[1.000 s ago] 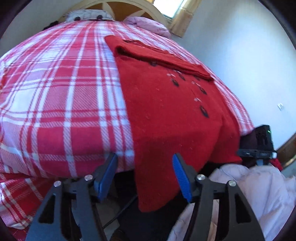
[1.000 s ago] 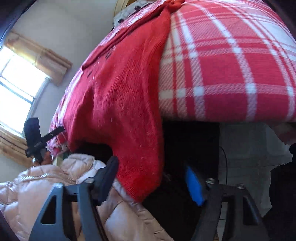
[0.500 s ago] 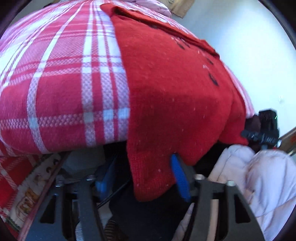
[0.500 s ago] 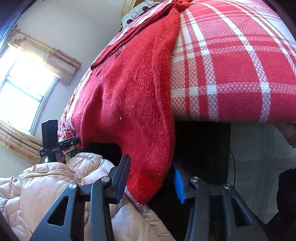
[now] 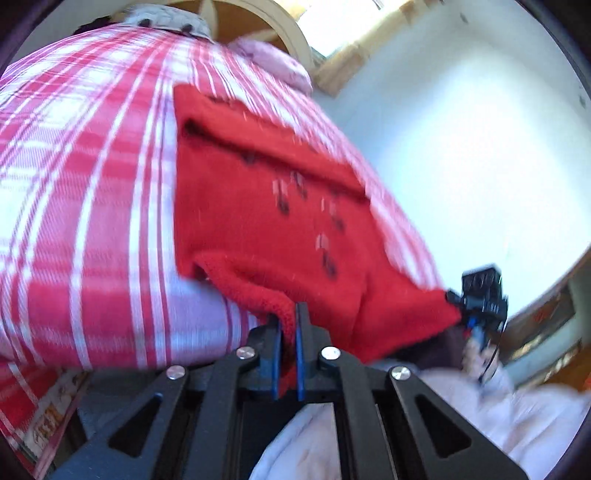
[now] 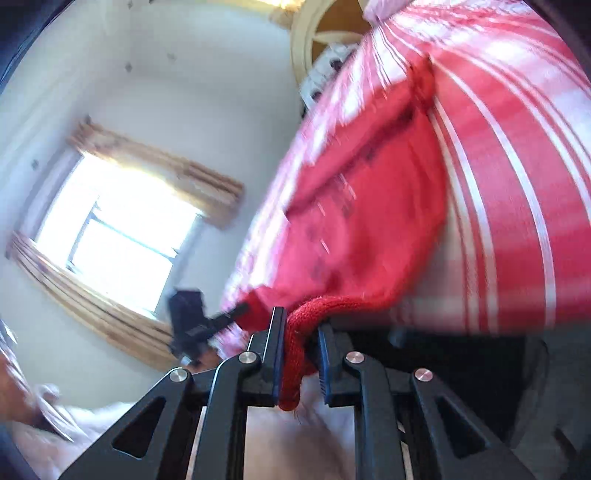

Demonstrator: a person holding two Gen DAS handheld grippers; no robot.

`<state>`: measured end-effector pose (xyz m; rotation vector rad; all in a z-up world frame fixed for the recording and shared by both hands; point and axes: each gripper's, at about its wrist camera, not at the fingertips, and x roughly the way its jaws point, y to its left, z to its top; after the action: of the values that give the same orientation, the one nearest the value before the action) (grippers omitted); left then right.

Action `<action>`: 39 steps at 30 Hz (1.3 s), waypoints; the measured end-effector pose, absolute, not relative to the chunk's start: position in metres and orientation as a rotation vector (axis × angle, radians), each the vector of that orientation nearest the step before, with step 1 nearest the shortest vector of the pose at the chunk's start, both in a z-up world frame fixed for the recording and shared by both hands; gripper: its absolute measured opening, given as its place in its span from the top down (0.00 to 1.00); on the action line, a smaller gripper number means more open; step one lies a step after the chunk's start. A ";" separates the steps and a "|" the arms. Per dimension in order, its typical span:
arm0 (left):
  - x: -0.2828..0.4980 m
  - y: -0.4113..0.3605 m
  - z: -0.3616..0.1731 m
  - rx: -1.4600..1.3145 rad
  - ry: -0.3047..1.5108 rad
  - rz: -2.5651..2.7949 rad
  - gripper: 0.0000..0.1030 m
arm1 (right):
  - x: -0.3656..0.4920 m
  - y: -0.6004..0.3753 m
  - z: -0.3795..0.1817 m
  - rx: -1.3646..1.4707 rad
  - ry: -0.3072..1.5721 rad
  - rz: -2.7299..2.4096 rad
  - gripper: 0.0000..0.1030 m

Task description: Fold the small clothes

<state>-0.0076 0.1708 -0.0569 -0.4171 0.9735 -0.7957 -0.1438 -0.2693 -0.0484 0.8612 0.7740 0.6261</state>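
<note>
A red knitted sweater (image 5: pixel 266 206) with small dark marks lies on a red-and-white plaid bedspread (image 5: pixel 92 192). My left gripper (image 5: pixel 287 325) is shut on one bottom corner of the sweater and lifts it above the bed edge. My right gripper (image 6: pixel 301 325) is shut on the other bottom corner of the sweater (image 6: pixel 373 229); the hem bunches between its blue pads. Each gripper shows in the other's view, the right one (image 5: pixel 480 295) and the left one (image 6: pixel 192 317). Both views are motion-blurred.
A wooden headboard (image 5: pixel 258 22) and a pink pillow (image 5: pixel 273 62) are at the far end of the bed. A curtained window (image 6: pixel 118 232) is in the white wall. The person's pale pink padded jacket (image 5: pixel 517 417) is below the grippers.
Both grippers have closed on the sweater's hanging bottom corners and lifted them up over the bed edge. The hem no longer hangs down.
</note>
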 end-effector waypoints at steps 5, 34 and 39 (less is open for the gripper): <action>0.066 0.168 -0.045 -0.446 0.969 -0.641 0.94 | -0.082 -0.286 -0.034 0.930 0.717 0.578 0.86; 0.071 0.185 -0.043 0.156 0.768 -0.411 0.26 | -0.190 -0.318 0.070 0.471 0.553 0.289 0.26; 0.077 0.168 -0.062 0.237 0.803 -0.375 0.26 | -0.170 -0.270 0.030 0.290 0.720 0.277 0.26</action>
<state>0.0771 0.1684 -0.0618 0.2371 0.8034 -0.3752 -0.1696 -0.2701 0.0295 0.2896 0.7205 0.2770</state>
